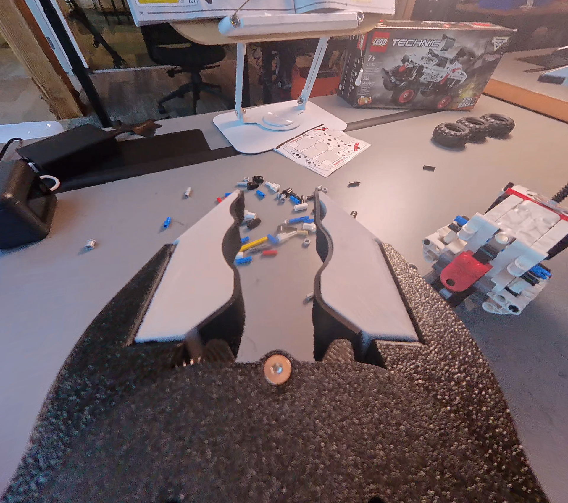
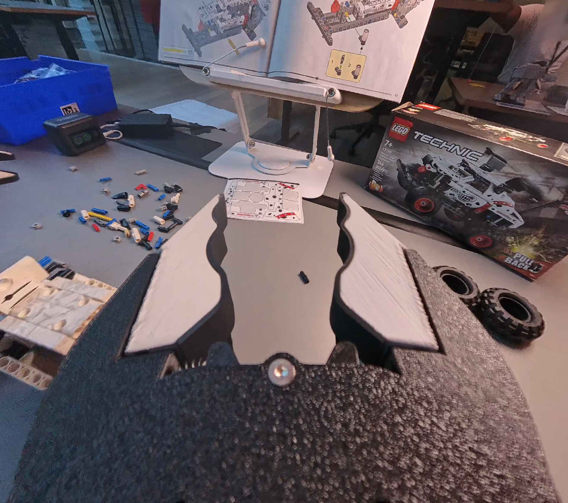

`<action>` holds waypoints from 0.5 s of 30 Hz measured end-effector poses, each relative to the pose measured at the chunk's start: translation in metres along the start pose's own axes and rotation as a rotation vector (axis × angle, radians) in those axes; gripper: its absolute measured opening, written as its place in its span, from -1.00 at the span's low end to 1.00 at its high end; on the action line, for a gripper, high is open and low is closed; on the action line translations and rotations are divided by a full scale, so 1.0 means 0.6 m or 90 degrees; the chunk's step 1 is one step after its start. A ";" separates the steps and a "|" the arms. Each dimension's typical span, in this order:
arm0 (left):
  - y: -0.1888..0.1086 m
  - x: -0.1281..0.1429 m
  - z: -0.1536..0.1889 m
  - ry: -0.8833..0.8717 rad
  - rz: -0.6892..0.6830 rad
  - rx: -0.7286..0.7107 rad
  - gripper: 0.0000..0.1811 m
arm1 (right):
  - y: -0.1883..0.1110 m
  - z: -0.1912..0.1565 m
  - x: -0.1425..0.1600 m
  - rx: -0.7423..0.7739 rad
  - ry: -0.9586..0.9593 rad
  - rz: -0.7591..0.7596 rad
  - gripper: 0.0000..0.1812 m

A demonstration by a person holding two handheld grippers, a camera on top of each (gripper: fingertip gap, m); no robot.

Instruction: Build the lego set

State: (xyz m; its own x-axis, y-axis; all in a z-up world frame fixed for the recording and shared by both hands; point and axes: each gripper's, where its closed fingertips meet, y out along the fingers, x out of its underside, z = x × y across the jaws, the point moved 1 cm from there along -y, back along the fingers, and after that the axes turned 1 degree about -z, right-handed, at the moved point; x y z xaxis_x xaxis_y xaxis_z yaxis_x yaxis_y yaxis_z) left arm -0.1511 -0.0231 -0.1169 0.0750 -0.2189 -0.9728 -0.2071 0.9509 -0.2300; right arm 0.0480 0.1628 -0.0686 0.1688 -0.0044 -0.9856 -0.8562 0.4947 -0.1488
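Your left gripper [image 1: 278,196] is spread wide and holds nothing; it hangs low over the grey surface [image 1: 107,242], with the loose small parts [image 1: 270,227] lying between and just past its fingers. Among them you can see a yellow axle [image 1: 252,244], blue pins and some white and black connectors. These parts are light, hard and smooth, so I think they can easily roll or jump away; take the axle across its middle, with the fingers on its long sides. Your right gripper [image 2: 281,196] is also spread and empty, and one black pin [image 2: 303,277] lies alone on the surface between its fingers. To the right of the left gripper lies the half-built model [image 1: 491,248], white with a red piece, resting on the surface. It is stiff but made of pressed joints, so hold it by the solid white body, not by the thin ends. Farther away are the black tyres [image 1: 473,127], the sticker sheet [image 1: 322,150], then the booklet stand [image 1: 276,125] with the open instruction booklet [image 2: 276,21], and the set box [image 1: 424,67].
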 end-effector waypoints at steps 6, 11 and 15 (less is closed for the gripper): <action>0.010 0.013 0.001 -0.006 -0.018 0.018 -0.46 | -0.028 -0.014 -0.003 0.018 -0.009 0.069 -0.33; 0.012 0.015 -0.009 -0.012 -0.028 0.010 -0.46 | -0.038 0.007 -0.011 0.050 -0.038 0.085 -0.31; 0.012 0.019 -0.013 -0.010 -0.033 0.006 -0.45 | -0.031 0.021 0.003 0.051 -0.012 0.072 -0.31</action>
State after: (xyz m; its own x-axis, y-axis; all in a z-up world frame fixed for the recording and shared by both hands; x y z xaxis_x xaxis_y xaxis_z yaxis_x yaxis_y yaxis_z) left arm -0.1592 -0.0201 -0.1298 0.1014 -0.2648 -0.9590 -0.1927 0.9405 -0.2800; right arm 0.0702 0.1649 -0.0664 0.0840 0.0717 -0.9939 -0.8283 0.5595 -0.0296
